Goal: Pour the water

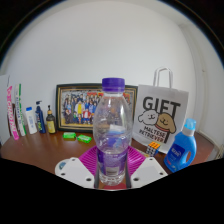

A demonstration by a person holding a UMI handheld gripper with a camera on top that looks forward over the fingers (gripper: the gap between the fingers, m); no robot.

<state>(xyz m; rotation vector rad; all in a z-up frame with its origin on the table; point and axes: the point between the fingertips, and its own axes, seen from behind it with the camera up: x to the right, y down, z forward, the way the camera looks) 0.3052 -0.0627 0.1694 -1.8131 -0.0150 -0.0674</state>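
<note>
Jaws: the gripper [113, 172] has its two white fingers [72, 172] one on each side of the water bottle, with the magenta pads [90, 159] close against the bottle's lower body; whether both pads truly press on it cannot be told.
Water bottle [113, 130]: clear plastic with a purple cap, upright, standing between the fingers and rising above them; it looks largely filled with water. Its foot is hidden between the fingers, so whether it rests on the table cannot be told.
Table [45, 150]: dark brown wood, carrying everything beyond the bottle.
Green items [77, 137]: two small flat green things lying on the table, left of the bottle and just in front of the picture frame.
Picture frame [82, 105]: dark-edged photograph standing against the wall, behind the bottle and partly covered by it.
Small bottles [38, 120]: a row of tubes and bottles at the far left, beside the frame.
Gift bag [162, 112]: white paper bag with handles, printed "GIFT" and a cartoon figure, right of the bottle.
Blue bottle [183, 146]: blue detergent-style container, upright, just right of the bag.
Wall [100, 50]: plain white, behind everything.
</note>
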